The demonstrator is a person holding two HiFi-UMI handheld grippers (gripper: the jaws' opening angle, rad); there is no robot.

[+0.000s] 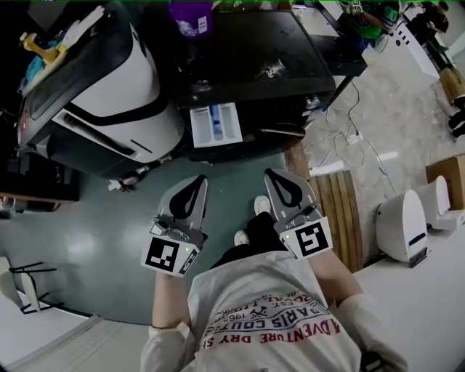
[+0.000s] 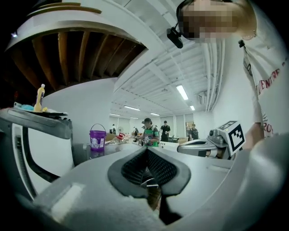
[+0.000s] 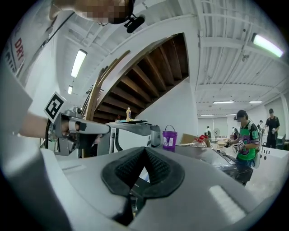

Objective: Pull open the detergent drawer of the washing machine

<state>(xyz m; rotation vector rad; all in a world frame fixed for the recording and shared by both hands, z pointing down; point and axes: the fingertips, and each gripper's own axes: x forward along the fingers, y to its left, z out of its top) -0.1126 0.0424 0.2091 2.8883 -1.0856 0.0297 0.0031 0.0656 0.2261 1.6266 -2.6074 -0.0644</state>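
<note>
Nearest the person, left gripper [image 1: 198,182] and right gripper [image 1: 274,176] are both clenched on nothing, well short of the machine. Farther off, detergent drawer [image 1: 216,125] juts out of the dark washing machine [image 1: 254,58] and looks already open. Risk: a careless forward swing bumps the extended tray, shoving it back or straining it.

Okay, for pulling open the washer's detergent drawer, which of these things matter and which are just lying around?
Belong to the job:
- washing machine
- detergent drawer, already standing out
- left tongs and right tongs, both shut and empty

Just lying about:
- purple bucket on the machine's top
- white appliance at the left
- floor cables
- wooden slats
</note>
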